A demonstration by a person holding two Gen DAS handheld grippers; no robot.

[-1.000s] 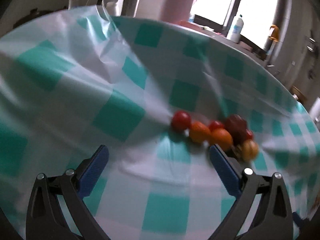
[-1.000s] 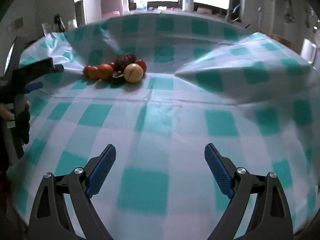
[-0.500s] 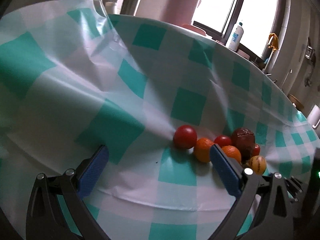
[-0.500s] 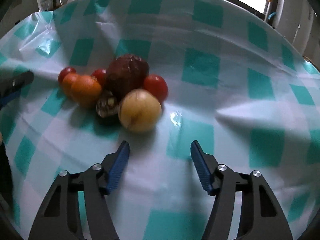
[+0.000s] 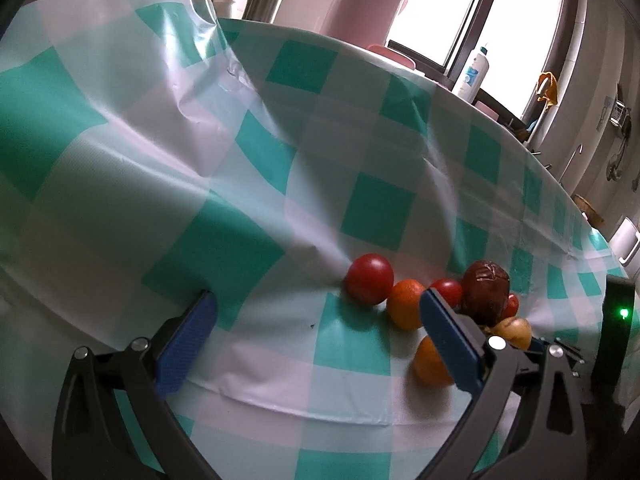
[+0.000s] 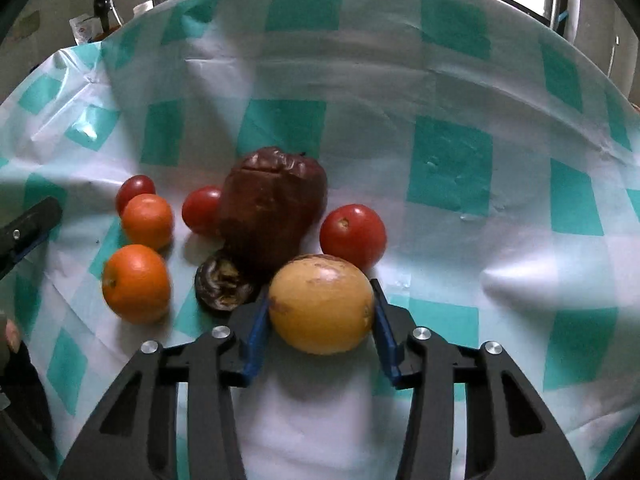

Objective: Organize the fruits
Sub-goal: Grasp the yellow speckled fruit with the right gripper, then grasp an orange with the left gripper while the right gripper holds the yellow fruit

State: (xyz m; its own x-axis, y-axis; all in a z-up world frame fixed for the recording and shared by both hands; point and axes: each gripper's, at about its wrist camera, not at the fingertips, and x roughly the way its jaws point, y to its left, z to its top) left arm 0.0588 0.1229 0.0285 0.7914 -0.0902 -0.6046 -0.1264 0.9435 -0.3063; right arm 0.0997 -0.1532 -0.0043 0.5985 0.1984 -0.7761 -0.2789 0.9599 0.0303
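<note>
A: Kitchen, window at the back, white bottle on the sill. Table has a wrinkled teal-and-white check cloth.

B: Fruit?

A: All in one cluster on the cloth. Yellow fruit at the near edge, seen from the right wrist. Behind it a big dark wrinkled one, touching. Small dark shrivelled one just left of the yellow.

B: Rest?

A: Three tomatoes: one right of the dark fruit, one tucked against its left side, one far left. Two oranges on the left, near each other, the back one touching the far-left tomato.

B: Right gripper?

A: Right gripper has its blue pads on both sides of the yellow fruit, jaws closed in on it, pads meeting the skin. Fruit looks like it's on the cloth; can't confirm lift.

B: Left?

A: Left gripper has jaws wide apart, nothing between them, low over the cloth. Cluster sits ahead, off to its right. Its right pad overlaps the nearer orange in view; contact unclear.
</note>
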